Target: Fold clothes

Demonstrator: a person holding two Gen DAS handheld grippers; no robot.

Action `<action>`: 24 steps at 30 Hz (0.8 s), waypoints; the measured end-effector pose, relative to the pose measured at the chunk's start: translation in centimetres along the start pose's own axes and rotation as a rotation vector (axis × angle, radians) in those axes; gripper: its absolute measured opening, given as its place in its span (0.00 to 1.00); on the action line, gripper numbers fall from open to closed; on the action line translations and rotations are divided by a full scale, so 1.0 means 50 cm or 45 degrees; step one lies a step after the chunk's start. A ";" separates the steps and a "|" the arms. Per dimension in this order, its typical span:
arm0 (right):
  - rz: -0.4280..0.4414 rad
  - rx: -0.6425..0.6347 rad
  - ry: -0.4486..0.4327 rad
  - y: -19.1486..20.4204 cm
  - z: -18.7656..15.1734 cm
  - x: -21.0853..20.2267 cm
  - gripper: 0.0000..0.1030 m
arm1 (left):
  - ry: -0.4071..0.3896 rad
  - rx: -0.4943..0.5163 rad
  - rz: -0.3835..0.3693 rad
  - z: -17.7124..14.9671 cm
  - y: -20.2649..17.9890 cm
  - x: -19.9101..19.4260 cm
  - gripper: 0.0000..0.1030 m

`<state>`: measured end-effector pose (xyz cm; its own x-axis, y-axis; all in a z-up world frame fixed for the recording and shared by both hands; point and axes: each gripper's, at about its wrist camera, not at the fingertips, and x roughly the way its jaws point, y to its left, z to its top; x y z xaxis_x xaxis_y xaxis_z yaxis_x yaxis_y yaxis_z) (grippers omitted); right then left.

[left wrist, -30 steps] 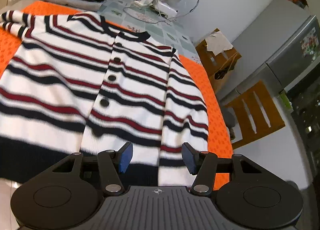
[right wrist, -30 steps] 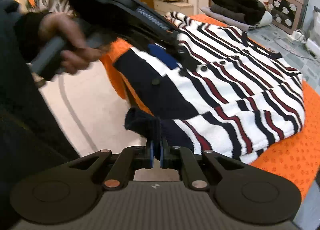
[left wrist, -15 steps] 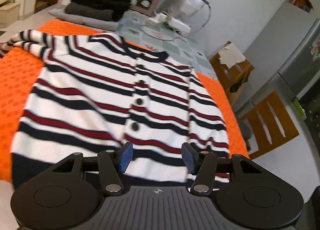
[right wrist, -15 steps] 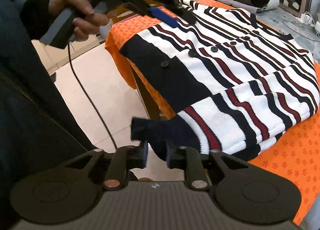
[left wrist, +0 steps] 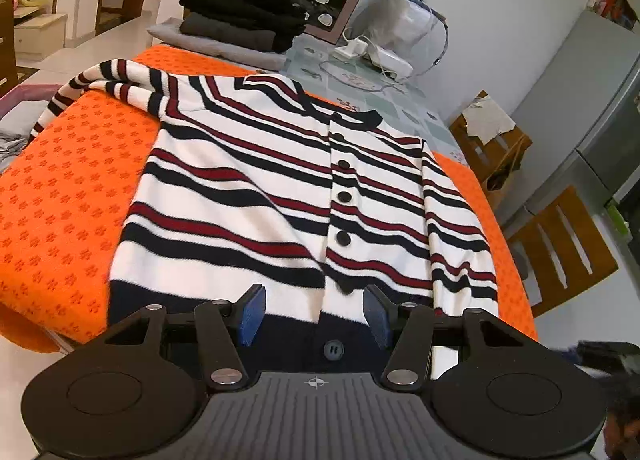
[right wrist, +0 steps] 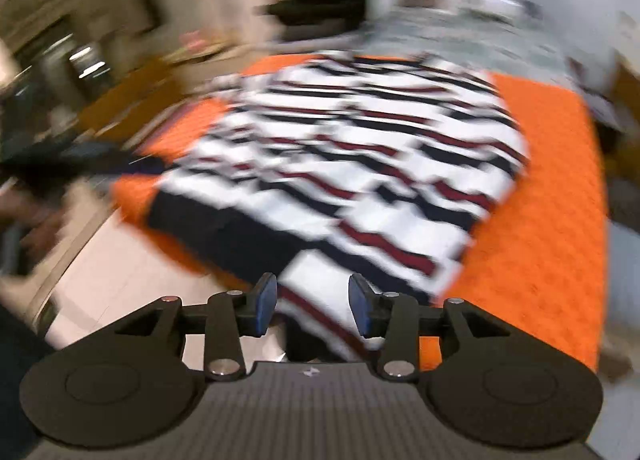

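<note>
A white cardigan (left wrist: 248,196) with navy and dark red stripes lies buttoned and face up on the orange cloth (left wrist: 60,196). Its left sleeve (left wrist: 100,80) trails off the far left corner; the right sleeve (left wrist: 460,228) is folded along the body. My left gripper (left wrist: 314,314) is open just above the navy hem, with nothing between its blue pads. The right wrist view is blurred by motion: my right gripper (right wrist: 312,310) is open over the sleeve cuff end of the cardigan (right wrist: 352,180), holding nothing.
A pile of dark folded clothes (left wrist: 240,16) sits at the table's far end, beside a patterned box (left wrist: 328,4) and a white appliance with cables (left wrist: 404,40). Wooden chairs (left wrist: 560,252) and a grey fridge (left wrist: 592,108) stand to the right. The left gripper and hand (right wrist: 48,176) show at the right view's left edge.
My right gripper has let go of the navy sleeve cuff, opened and swung fast. My left gripper has drawn back towards the hem, still open.
</note>
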<state>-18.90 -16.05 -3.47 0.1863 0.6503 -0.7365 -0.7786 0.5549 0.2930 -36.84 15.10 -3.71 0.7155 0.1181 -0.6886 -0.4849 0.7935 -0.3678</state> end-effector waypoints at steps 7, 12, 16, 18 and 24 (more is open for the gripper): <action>-0.175 0.337 0.043 -0.081 -0.030 0.081 0.30 | -0.018 -0.003 0.020 -0.010 0.007 -0.023 0.55; -0.164 0.429 0.026 -0.096 -0.052 0.099 0.13 | -0.041 -0.010 0.028 -0.013 0.005 -0.036 0.55; -0.176 0.395 -0.003 -0.084 -0.045 0.078 0.10 | -0.047 -0.010 0.027 -0.016 0.003 -0.040 0.55; -0.180 0.382 -0.010 -0.080 -0.041 0.066 0.10 | -0.048 -0.011 0.026 -0.017 0.002 -0.040 0.55; -0.197 0.359 -0.011 -0.076 -0.033 0.060 0.15 | -0.050 -0.007 0.021 -0.018 -0.002 -0.041 0.55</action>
<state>-16.36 -17.06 -7.81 0.2956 0.5507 -0.7806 -0.5441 0.7687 0.3363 -38.71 14.24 -2.81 0.7269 0.1545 -0.6692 -0.4994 0.7878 -0.3606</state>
